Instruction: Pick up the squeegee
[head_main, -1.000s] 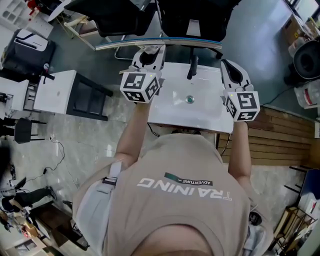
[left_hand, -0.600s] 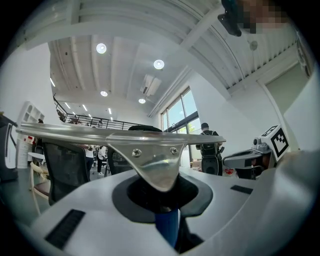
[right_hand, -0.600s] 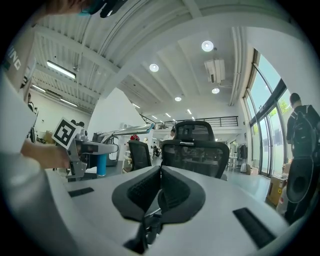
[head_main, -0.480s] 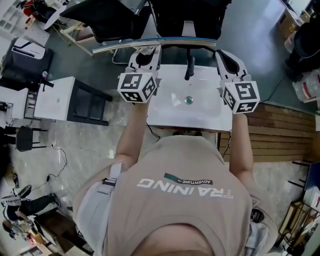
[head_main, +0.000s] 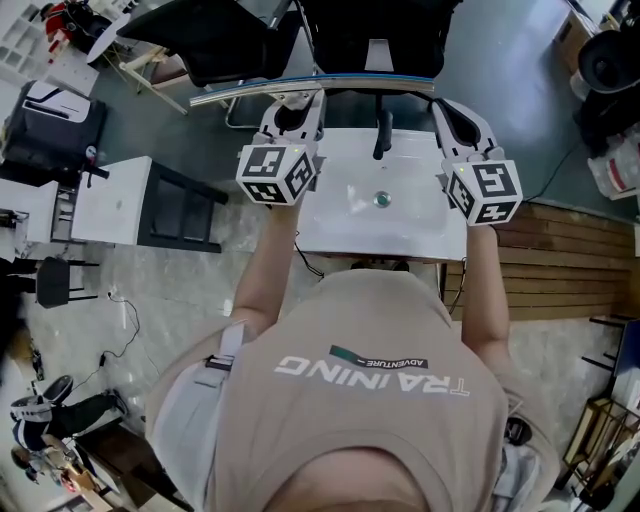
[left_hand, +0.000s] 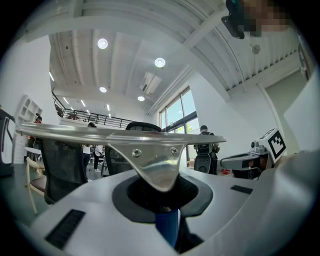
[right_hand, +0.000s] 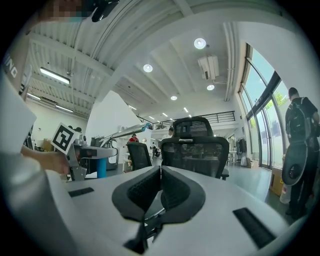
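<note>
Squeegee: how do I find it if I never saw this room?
Find the white sink in front of the person. Above its far edge the left hand-held gripper holds the squeegee: the only long, thin silver bar, with a blue handle.

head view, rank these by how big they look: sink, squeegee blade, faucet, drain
1. sink, by far the most area
2. squeegee blade, long but thin; it is held up nearer the camera, which may flatter it
3. faucet
4. drain, smallest
</note>
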